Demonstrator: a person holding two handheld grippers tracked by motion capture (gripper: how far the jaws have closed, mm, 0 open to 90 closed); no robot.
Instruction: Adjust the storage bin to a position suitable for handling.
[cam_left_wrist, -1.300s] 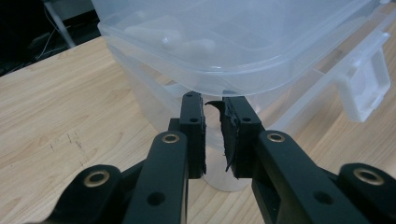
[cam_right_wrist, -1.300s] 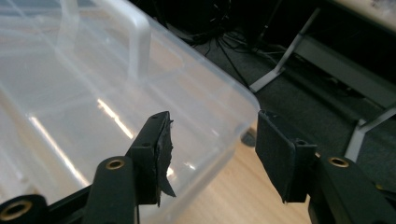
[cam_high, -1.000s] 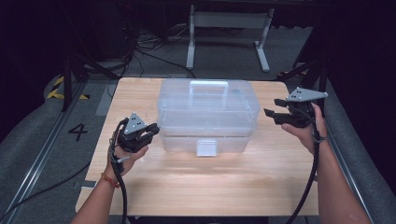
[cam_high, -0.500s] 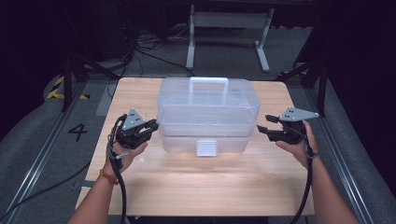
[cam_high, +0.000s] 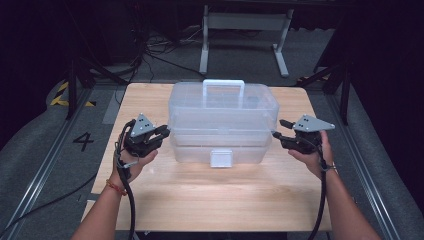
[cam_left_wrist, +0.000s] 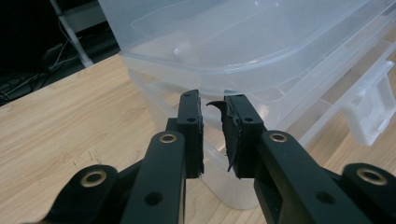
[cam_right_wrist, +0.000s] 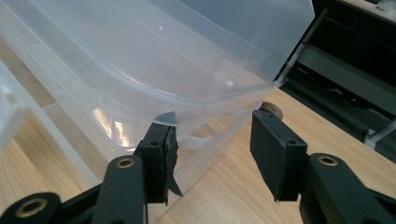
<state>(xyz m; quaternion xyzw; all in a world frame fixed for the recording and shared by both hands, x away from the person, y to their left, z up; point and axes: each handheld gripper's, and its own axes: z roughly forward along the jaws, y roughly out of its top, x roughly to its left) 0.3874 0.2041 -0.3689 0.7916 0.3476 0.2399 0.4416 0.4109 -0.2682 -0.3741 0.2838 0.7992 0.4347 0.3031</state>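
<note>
On the wooden counter (cam_high: 210, 200) a clear plastic storage box (cam_high: 222, 122) stands upright near the middle, its white handle (cam_high: 223, 86) on top of the lid and a white latch (cam_high: 221, 157) on the wall that faces the person.

At the box's left end, the left gripper (cam_high: 164, 132) is held in the person's left hand (cam_high: 137, 157), just beside the lower part of the wall. Seen from the left gripper view, its fingers (cam_left_wrist: 194, 126) stand nearly pressed together with only a narrow slit between the pads, and nothing is caught in that slit; the tips (cam_left_wrist: 214, 105) point at the corner of the box under the rim of the lid. A torn flap of black pad material sticks out from one finger.

At the right end, the right gripper (cam_high: 278, 131) sits in the right hand (cam_high: 312, 157), close against the box's side. Its fingers (cam_right_wrist: 275, 149) are spread and have just been closing. In the right gripper view one finger lies under the lid's rim by the corner, and the other stands clear over the bare wood. The corner of the box lies partly between them, unpinched.

Both cables trail back along the forearms toward the counter's near edge.
</note>
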